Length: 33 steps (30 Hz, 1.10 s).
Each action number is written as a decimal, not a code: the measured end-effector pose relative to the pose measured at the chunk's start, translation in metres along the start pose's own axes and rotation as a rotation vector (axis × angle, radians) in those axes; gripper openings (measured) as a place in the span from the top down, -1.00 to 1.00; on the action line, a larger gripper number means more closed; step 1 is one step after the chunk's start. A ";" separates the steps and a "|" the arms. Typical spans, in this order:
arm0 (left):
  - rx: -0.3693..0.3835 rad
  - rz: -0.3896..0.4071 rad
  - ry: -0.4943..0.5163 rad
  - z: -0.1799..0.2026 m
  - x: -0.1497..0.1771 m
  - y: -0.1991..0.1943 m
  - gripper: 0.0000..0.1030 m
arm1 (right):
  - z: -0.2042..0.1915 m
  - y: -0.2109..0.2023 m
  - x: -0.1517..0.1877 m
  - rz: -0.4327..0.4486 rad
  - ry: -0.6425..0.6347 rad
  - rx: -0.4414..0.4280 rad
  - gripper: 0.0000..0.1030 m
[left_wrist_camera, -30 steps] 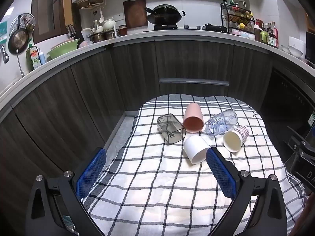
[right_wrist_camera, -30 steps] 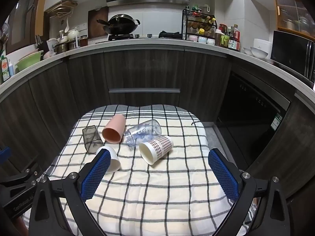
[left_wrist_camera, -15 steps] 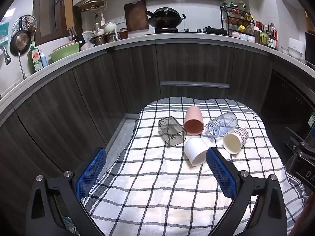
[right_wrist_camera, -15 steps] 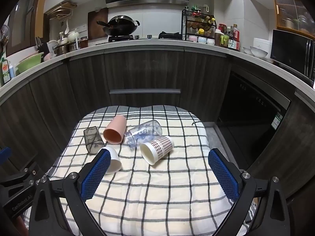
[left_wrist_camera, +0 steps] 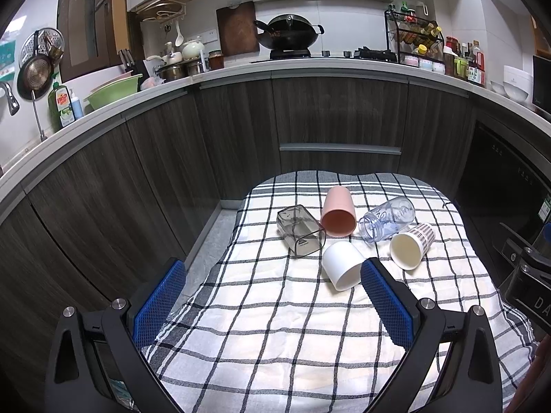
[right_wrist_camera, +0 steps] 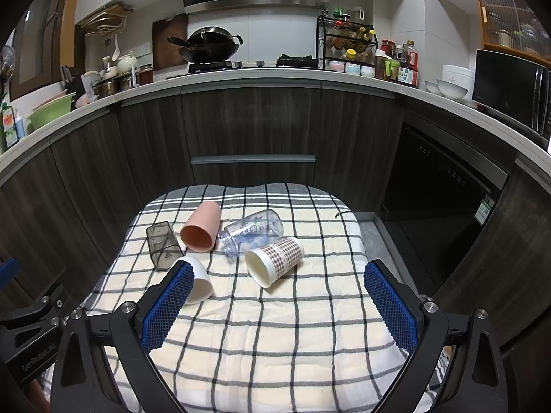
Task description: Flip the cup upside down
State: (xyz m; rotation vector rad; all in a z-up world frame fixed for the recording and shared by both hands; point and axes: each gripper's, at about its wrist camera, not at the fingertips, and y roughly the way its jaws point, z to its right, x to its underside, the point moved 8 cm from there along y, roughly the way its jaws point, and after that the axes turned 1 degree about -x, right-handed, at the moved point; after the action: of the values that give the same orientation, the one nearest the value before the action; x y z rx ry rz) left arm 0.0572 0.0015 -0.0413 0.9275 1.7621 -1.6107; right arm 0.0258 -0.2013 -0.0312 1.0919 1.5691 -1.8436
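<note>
Several cups lie on their sides on a checked cloth (left_wrist_camera: 275, 313): a smoky square cup (left_wrist_camera: 300, 230), a pink cup (left_wrist_camera: 338, 210), a clear bottle-like cup (left_wrist_camera: 387, 218), a checked paper cup (left_wrist_camera: 411, 246) and a white cup (left_wrist_camera: 342, 270). They also show in the right wrist view: smoky cup (right_wrist_camera: 162, 245), pink cup (right_wrist_camera: 201, 227), clear cup (right_wrist_camera: 253, 232), checked cup (right_wrist_camera: 273, 261), white cup (right_wrist_camera: 199, 280). My left gripper (left_wrist_camera: 272, 301) is open and empty, short of the white cup. My right gripper (right_wrist_camera: 279, 304) is open and empty, short of the checked cup.
Dark wood cabinets (left_wrist_camera: 337, 120) curve behind the cloth, under a counter with a wok (left_wrist_camera: 289, 34) and a spice rack (left_wrist_camera: 413, 39). A black oven front (right_wrist_camera: 444, 186) stands to the right. The other gripper's body shows at the left edge of the right wrist view (right_wrist_camera: 27, 323).
Both views have tilted slightly, so the cups sit a little lower in frame. Both grippers stay open and no cup has moved.
</note>
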 end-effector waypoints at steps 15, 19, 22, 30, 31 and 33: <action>0.002 0.005 -0.001 0.002 -0.002 -0.003 -1.00 | 0.000 0.001 -0.001 0.006 0.002 -0.001 -0.94; 0.003 0.005 -0.002 0.003 -0.002 -0.003 -1.00 | 0.000 0.001 -0.001 0.005 0.001 -0.001 -0.94; 0.003 0.006 -0.001 0.003 -0.002 -0.003 -1.00 | 0.000 0.000 -0.001 0.005 0.002 -0.001 -0.94; 0.002 0.019 -0.002 0.003 -0.006 -0.008 -1.00 | 0.001 0.000 -0.002 0.010 0.003 -0.002 -0.94; 0.003 0.021 -0.003 0.001 -0.007 -0.008 -1.00 | 0.000 -0.001 -0.003 0.012 0.004 -0.003 -0.94; 0.003 0.024 -0.003 0.000 -0.007 -0.009 -1.00 | 0.000 -0.002 -0.004 0.013 0.004 -0.003 -0.94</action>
State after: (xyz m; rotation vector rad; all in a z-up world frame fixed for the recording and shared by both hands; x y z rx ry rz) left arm 0.0546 0.0000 -0.0302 0.9435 1.7408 -1.5997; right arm 0.0267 -0.2014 -0.0273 1.1020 1.5633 -1.8309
